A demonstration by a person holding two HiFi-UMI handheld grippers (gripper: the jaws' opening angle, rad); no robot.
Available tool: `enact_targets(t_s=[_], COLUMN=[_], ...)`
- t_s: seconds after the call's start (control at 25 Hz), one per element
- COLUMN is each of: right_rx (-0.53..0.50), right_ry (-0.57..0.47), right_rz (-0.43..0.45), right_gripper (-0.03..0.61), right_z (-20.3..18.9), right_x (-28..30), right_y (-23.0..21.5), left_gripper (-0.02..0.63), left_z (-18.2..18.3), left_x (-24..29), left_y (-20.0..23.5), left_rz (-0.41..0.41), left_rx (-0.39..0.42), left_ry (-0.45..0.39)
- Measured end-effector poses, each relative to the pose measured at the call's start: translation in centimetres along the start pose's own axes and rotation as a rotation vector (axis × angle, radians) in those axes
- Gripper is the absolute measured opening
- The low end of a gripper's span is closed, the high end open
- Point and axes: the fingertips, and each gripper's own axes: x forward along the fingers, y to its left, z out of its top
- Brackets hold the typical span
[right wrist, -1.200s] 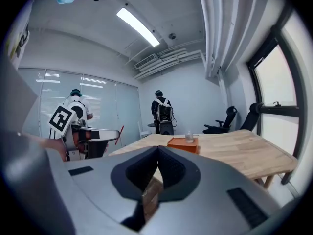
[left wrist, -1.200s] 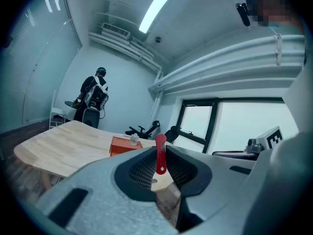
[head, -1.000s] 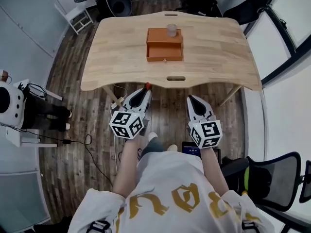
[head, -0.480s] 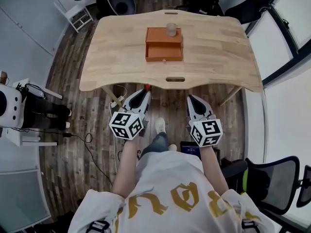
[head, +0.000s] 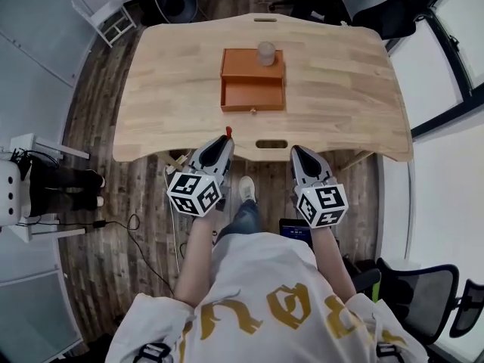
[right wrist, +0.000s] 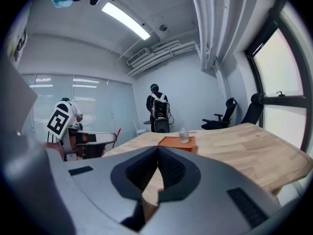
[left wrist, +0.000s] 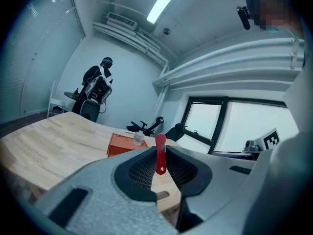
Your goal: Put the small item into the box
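An orange box [head: 252,82] with its drawer pulled toward me sits mid-table; a small clear cup [head: 266,52] stands on its top. The same box [left wrist: 126,145] [right wrist: 177,142] lies ahead in both gripper views. My left gripper [head: 226,139] is at the table's near edge, shut on a small red item [left wrist: 160,153] that sticks up between its jaws, also seen as a red tip [head: 228,132] in the head view. My right gripper [head: 295,151] hangs beside it at the near edge, shut and empty [right wrist: 157,148].
The wooden table [head: 166,74] has slots at its near edge [head: 271,144] and far edge. Office chairs [head: 175,3] stand beyond the far side. A person with a backpack [right wrist: 158,112] stands past the table. A white device [head: 7,193] sits on the floor at left.
The table has come nearer in the head view: both grippers, before over the floor short of it, now reach its near edge. Their jaws have not changed.
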Motion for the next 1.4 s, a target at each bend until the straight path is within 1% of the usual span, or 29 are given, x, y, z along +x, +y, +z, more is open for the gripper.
enact_targets(t_s=[0.2, 0.36, 0.6, 0.76, 0.96, 1.2, 1.4], right_rx=[0.006, 0.004, 0.021, 0.011, 0.016, 0.02, 0.005], right_ry=[0.014, 0.033, 0.035, 0.029, 0.025, 0.015, 0.018], right_rz=[-0.036, -0.059, -0.074, -0.062, -0.068, -0.088, -0.099], right_gripper=[0.012, 0.012, 0.012, 0.012, 0.012, 0.012, 0.012], right_z=[2.6, 3.9, 5.3, 6.1, 6.5, 7.0, 7.1], right_x=[6.6, 11.3, 17.4, 21.1, 22.9, 23.0, 23.0], right_y=[-3.8, -5.9, -8.2, -8.1, -7.7, -8.4, -9.5], left_gripper=[0.057, 0.057, 0.057, 0.057, 0.057, 0.057, 0.057], left_z=[2.8, 5.4, 7.8, 8.7, 9.3, 8.6, 8.5], left_x=[7.0, 11.6, 16.3, 17.9, 18.9, 20.4, 21.6], left_y=[3.8, 7.1, 10.7, 12.9, 14.4, 14.1, 14.3], left_rz=[-0.032, -0.045, -0.061, -0.071, -0.087, -0.136, -0.142], left_rx=[-0.002, 0.004, 0.012, 0.018, 0.008, -0.036, -0.05], left_ry=[0.025, 0.038, 0.048, 0.051, 0.057, 0.075, 0.064])
